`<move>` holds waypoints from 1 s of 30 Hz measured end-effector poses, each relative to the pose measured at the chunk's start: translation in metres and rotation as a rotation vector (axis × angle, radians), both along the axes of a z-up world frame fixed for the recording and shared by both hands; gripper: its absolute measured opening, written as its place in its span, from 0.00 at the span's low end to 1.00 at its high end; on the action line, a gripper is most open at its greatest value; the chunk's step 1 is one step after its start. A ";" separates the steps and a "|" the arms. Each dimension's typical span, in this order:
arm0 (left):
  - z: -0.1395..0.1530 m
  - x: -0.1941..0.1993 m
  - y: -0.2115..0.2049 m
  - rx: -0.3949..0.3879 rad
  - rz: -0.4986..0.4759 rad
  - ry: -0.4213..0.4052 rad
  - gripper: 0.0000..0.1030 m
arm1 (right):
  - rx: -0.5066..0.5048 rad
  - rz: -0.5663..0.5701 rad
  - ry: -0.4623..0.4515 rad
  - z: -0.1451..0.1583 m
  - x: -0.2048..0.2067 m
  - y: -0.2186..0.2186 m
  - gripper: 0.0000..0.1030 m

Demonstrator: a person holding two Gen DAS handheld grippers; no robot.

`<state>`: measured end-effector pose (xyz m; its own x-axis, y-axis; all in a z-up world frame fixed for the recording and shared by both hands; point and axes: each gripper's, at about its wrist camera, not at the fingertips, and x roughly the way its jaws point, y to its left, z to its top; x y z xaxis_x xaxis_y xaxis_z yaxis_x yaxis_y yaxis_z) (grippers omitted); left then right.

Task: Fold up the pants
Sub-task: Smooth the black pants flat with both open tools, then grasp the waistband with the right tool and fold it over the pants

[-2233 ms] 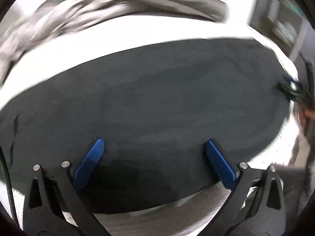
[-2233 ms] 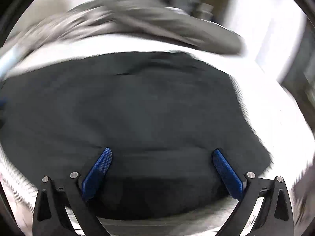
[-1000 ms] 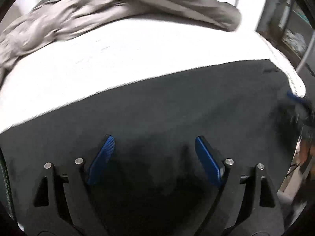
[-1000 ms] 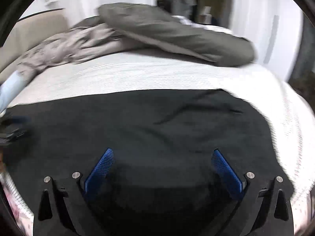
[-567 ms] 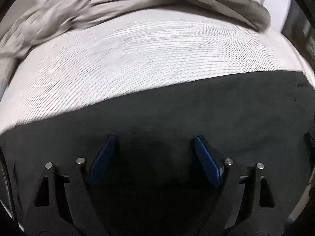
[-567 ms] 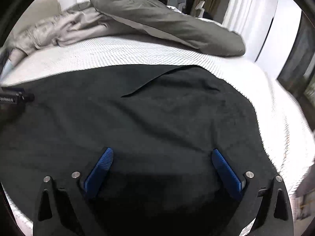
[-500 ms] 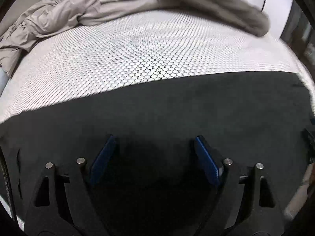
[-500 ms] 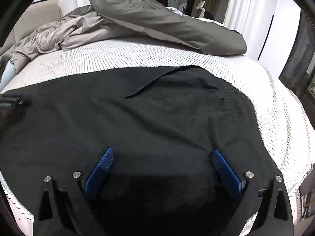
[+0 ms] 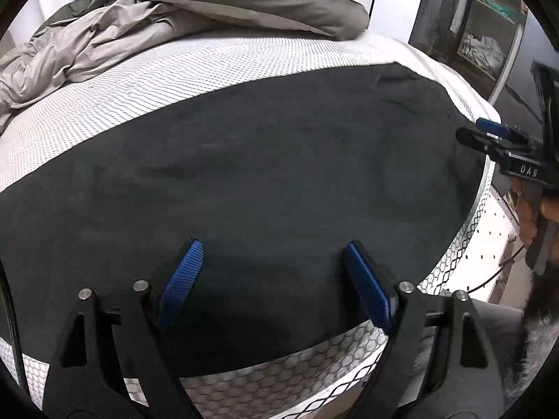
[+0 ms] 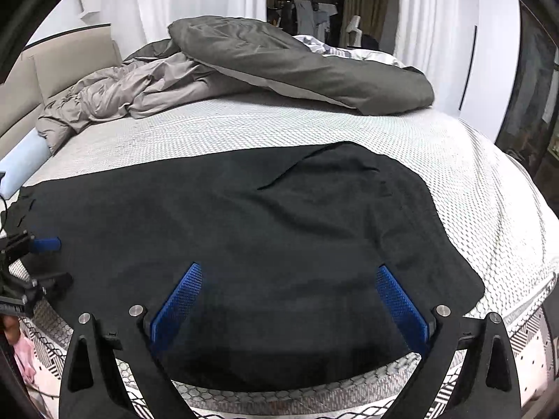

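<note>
Black pants (image 9: 265, 174) lie spread flat across the near part of a white patterned mattress (image 9: 174, 66); they also show in the right wrist view (image 10: 244, 230). My left gripper (image 9: 272, 255) is open and empty, hovering above the near edge of the pants. My right gripper (image 10: 286, 276) is open and empty above the pants' near edge. The right gripper also appears at the right edge of the left wrist view (image 9: 503, 139), and the left gripper at the left edge of the right wrist view (image 10: 38, 258).
A crumpled grey duvet (image 10: 279, 66) and beige sheet (image 10: 132, 94) are piled at the far side of the bed. A beige headboard (image 10: 52, 63) stands at far left. The mattress's front edge (image 10: 314, 398) runs just below the pants. A dark glass cabinet (image 9: 485, 31) stands at right.
Both grippers pulled back and up from the pants toward the near bed edge. The left gripper's jaws have opened a little wider. The pants lie flatter.
</note>
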<state>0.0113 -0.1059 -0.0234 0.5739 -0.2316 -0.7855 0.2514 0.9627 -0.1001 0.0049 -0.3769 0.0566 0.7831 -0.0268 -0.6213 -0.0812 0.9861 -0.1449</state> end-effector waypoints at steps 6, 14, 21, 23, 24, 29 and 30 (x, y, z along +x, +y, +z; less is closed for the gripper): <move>-0.013 0.003 -0.012 0.019 0.035 0.004 0.88 | -0.084 0.083 0.068 -0.031 0.005 0.022 0.99; -0.021 0.005 -0.014 0.032 0.074 0.000 0.94 | -0.135 -0.229 0.009 -0.033 0.005 -0.050 0.99; -0.019 0.003 -0.012 0.023 0.087 -0.008 0.94 | 0.566 -0.149 0.003 -0.027 -0.018 -0.148 0.98; -0.019 0.004 -0.012 0.025 0.088 -0.008 0.94 | 0.746 -0.133 -0.015 -0.032 -0.020 -0.172 0.90; -0.019 0.005 -0.014 0.026 0.090 -0.008 0.94 | 0.813 -0.133 -0.016 -0.036 -0.019 -0.182 0.86; -0.019 0.005 -0.013 0.025 0.087 -0.009 0.95 | 0.958 -0.140 -0.029 -0.048 -0.012 -0.204 0.78; -0.019 0.005 -0.013 0.024 0.085 -0.009 0.96 | 0.961 -0.133 -0.040 -0.046 -0.011 -0.204 0.78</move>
<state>0.0163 -0.1188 -0.0426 0.5976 -0.1629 -0.7851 0.1690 0.9827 -0.0753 -0.0059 -0.5809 0.0105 0.8313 0.3884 -0.3975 0.0272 0.6860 0.7270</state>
